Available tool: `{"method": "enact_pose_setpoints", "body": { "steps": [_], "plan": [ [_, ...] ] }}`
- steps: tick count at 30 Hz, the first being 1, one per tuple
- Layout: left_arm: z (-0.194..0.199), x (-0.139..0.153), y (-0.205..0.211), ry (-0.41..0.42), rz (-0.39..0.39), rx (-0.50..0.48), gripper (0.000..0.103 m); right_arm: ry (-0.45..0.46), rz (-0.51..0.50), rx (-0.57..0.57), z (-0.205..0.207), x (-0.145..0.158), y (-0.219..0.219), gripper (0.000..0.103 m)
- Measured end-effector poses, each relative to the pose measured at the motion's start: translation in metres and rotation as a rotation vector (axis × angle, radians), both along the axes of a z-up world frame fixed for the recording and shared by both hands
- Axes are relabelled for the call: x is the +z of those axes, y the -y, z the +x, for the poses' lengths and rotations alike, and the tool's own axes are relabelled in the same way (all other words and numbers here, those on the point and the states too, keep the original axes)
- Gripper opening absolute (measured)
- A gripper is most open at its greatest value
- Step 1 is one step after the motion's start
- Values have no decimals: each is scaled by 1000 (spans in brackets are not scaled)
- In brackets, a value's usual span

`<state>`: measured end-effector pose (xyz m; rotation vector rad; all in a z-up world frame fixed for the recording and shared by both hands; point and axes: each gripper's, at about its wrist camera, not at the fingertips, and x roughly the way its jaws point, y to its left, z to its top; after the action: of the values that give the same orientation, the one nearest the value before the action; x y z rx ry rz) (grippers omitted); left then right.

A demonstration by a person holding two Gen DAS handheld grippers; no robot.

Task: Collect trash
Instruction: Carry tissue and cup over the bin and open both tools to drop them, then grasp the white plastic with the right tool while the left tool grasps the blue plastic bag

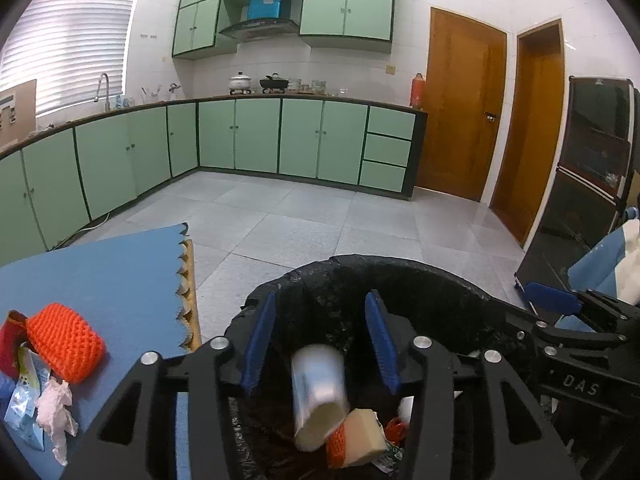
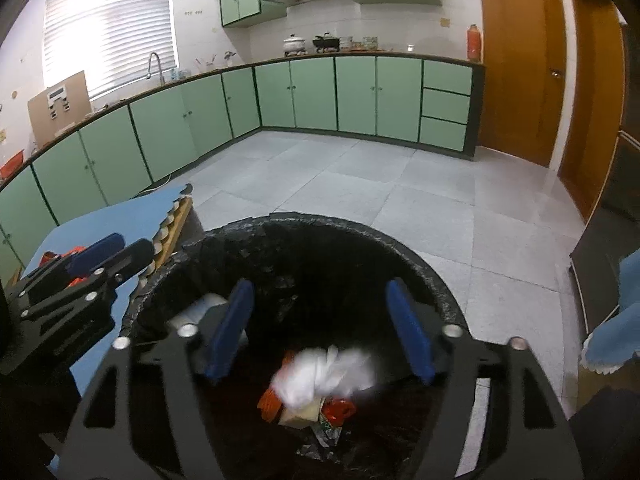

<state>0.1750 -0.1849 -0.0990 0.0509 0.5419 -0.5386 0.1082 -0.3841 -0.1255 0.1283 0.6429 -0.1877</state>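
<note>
Our left claw (image 1: 324,338) is released above the bin (image 1: 432,276), and a white cup (image 1: 318,394) drops free between its pads, its long axis close to upright, mouth downward. Our right claw (image 2: 326,330) also stands wide over the bin; a white crumpled tissue (image 2: 324,372) falls below it, touching neither pad. The trash still to collect, an orange net (image 1: 66,342) and wrappers (image 1: 24,396), lies on the blue table (image 1: 120,272) left of the bin, so we judge the left claw nearer. Beyond the bin are grey floor tiles and green cabinets (image 1: 256,136).
</note>
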Motion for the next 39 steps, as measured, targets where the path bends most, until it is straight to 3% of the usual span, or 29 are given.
{"method": "enact_pose_setpoints", "body": {
  "steps": [2,6,12,21,30,39],
  "plan": [
    [0,2,-5,2,-2,10,49,2,-11,-15,1,1,-1,87],
    [-2,10,-26,21,-7,48,59,19,-6,-20,0,8,-10,94],
    [-4,21,-80,38,-19,140,63,40,16,39,7,21,-44,96],
    [-20,23,-183,61,27,328,64,60,36,236,35,32,-149,96],
    [-22,8,-278,49,84,513,64,44,58,354,60,21,-235,96],
    [-26,-20,-316,1,107,587,64,-10,52,407,70,-8,-293,96]
  ]
}}
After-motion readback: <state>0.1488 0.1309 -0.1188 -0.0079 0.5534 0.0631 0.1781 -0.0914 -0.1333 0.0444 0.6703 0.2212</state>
